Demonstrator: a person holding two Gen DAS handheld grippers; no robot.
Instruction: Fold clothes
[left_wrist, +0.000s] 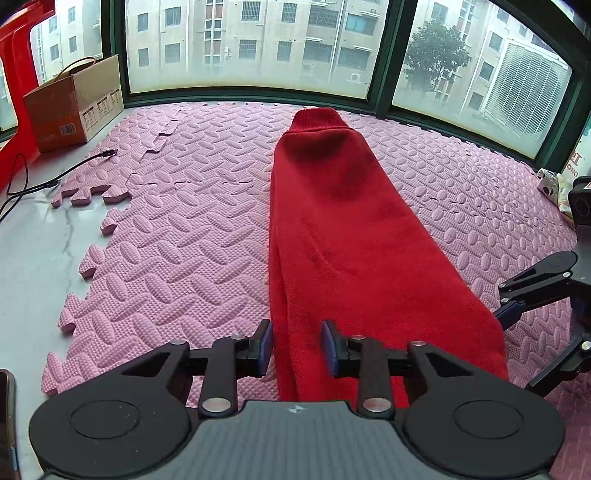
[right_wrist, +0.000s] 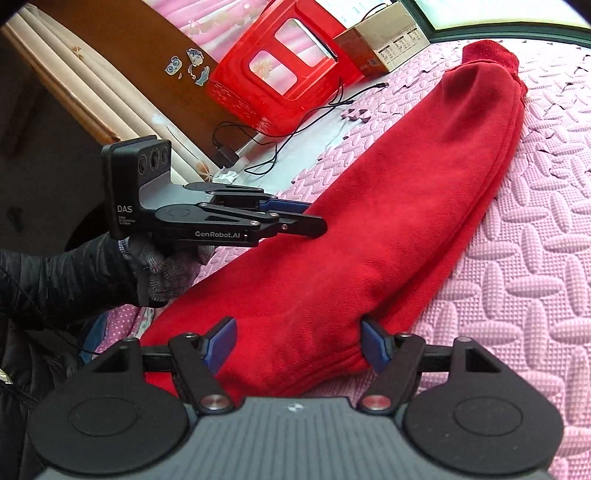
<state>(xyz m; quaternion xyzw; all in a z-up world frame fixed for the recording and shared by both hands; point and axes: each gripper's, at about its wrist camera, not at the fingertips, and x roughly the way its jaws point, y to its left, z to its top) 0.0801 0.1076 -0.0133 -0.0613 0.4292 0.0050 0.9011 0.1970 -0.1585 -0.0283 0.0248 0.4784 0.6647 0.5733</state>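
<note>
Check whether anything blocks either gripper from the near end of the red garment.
Nothing visible does. The red garment lies alone on the pink foam mat, and the left gripper and right gripper are both already over its near end.

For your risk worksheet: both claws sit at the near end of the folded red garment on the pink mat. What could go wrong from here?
1. The left claw straddles only the red garment at its left edge, so it may pinch one layer.
2. The right claw stands open, so lifting now could skew the fold.
3. The foam mat has loose tiles that may snag.
</note>
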